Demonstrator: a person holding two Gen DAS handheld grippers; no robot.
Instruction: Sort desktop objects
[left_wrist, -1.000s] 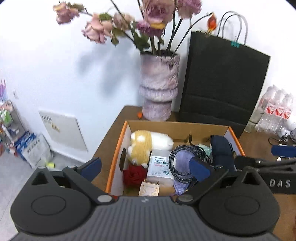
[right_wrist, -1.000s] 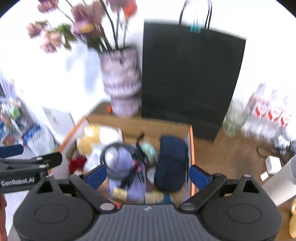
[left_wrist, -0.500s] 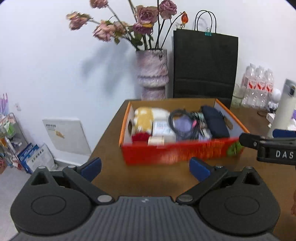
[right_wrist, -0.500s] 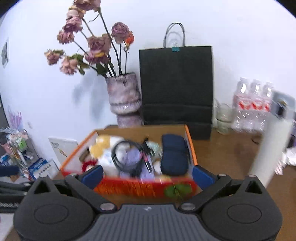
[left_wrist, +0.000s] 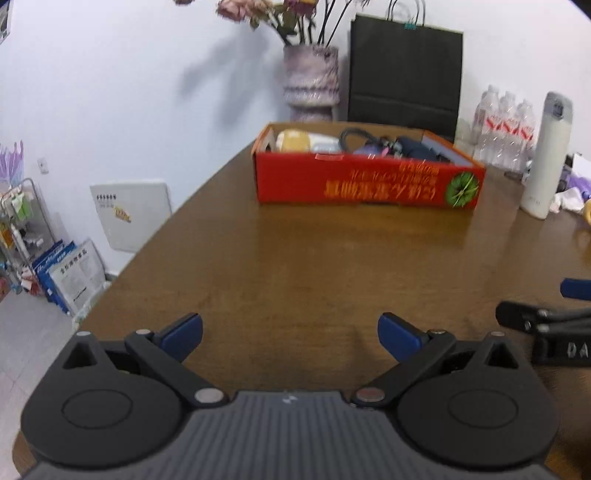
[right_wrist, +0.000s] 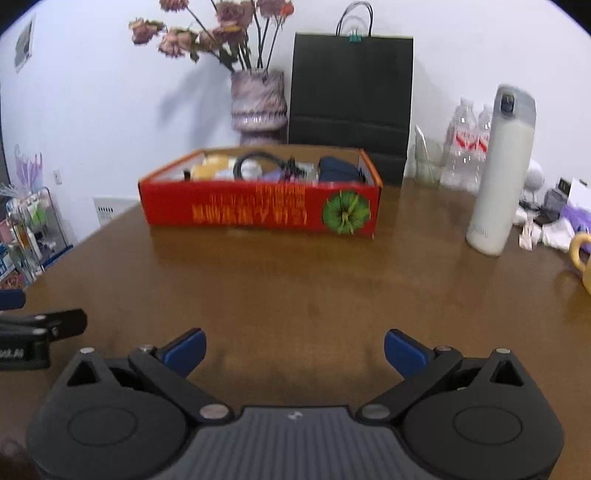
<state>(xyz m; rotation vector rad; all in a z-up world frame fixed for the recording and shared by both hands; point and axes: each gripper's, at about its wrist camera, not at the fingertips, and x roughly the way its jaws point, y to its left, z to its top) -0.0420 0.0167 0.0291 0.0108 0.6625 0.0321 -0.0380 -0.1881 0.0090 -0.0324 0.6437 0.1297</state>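
While both tools hang over bare wooden table (left_wrist: 295, 258), left gripper (left_wrist: 290, 334) and right gripper (right_wrist: 294, 350) have jaws spread wide w/ nothing between. Red box (right_wrist: 258, 210) sits well ahead near table's far edge, filled w/ cable, plush, dark pouch etc. White flask (right_wrist: 500, 173) stands to box's right, apart.
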